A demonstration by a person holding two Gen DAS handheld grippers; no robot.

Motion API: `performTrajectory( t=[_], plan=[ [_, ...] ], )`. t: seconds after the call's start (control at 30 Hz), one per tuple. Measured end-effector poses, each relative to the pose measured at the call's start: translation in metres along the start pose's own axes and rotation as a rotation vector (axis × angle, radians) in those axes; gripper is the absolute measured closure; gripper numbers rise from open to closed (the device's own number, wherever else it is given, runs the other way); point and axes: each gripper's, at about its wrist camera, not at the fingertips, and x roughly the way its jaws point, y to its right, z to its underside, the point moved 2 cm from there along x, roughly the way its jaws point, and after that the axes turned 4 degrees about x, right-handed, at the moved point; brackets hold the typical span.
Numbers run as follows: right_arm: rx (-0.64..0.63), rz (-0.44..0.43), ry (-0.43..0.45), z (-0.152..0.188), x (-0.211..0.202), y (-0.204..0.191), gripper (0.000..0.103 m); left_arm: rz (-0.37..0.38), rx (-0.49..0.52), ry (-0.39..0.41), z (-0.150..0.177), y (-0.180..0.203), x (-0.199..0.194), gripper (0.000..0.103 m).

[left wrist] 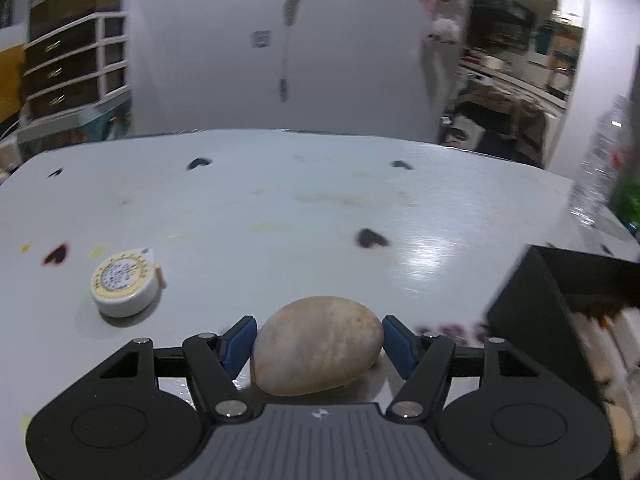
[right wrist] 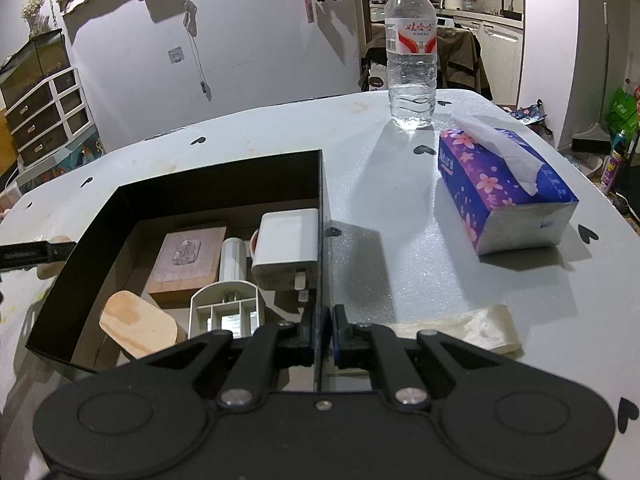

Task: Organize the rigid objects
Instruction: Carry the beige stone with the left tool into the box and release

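Observation:
My left gripper [left wrist: 316, 338] is shut on a smooth beige stone [left wrist: 316, 346], its blue pads pressing both sides, just above the white table [left wrist: 280, 208]. A round white tape measure [left wrist: 124, 282] lies to its left. The black box [left wrist: 532, 300] stands at the right edge of the left wrist view. In the right wrist view my right gripper [right wrist: 322, 330] is shut on the black box's right wall [right wrist: 320, 216]. The box holds a white charger [right wrist: 286, 248], a wooden block [right wrist: 188, 258], a white plastic piece [right wrist: 226, 308] and a wooden oval [right wrist: 136, 322].
A water bottle [right wrist: 411, 52] stands at the table's far side. A purple tissue pack [right wrist: 502, 188] lies right of the box. A cream strip of tape [right wrist: 484, 330] lies near my right gripper. A drawer unit [right wrist: 44, 112] stands by the wall at left.

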Motion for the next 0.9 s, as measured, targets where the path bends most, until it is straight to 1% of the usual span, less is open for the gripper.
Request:
performTrajectory(
  t=[0.13, 0.23, 0.33, 0.4, 0.57, 0.67, 0.9],
  plan=[
    [0.002, 0.001, 0.001, 0.000, 0.000, 0.001, 0.096, 0.085, 0.093, 0.044, -0.008, 0.015, -0.024, 0.035],
    [0.001, 0.001, 0.002, -0.001, 0.000, 0.001, 0.096, 0.156, 0.193, 0.100, -0.021, 0.029, -0.046, 0.035],
    [0.001, 0.002, 0.003, -0.001, 0.000, 0.001, 0.096, 0.235, 0.323, 0.139, -0.034, 0.047, -0.063, 0.035],
    [0.000, 0.002, 0.002, -0.001, 0.000, 0.001, 0.096, 0.284, 0.421, 0.146, -0.040, 0.062, -0.068, 0.035],
    [-0.004, 0.008, 0.001, -0.001, 0.000, 0.000, 0.097, 0.372, 0.652, 0.103, -0.041, 0.099, -0.065, 0.035],
    [-0.006, 0.011, 0.000, -0.001, 0.000, 0.000, 0.097, 0.408, 0.744, 0.062, -0.040, 0.115, -0.054, 0.035],
    [-0.002, 0.008, 0.000, -0.001, 0.000, 0.000, 0.097, 0.422, 0.996, -0.057, -0.030, 0.143, -0.027, 0.035]
  ],
)
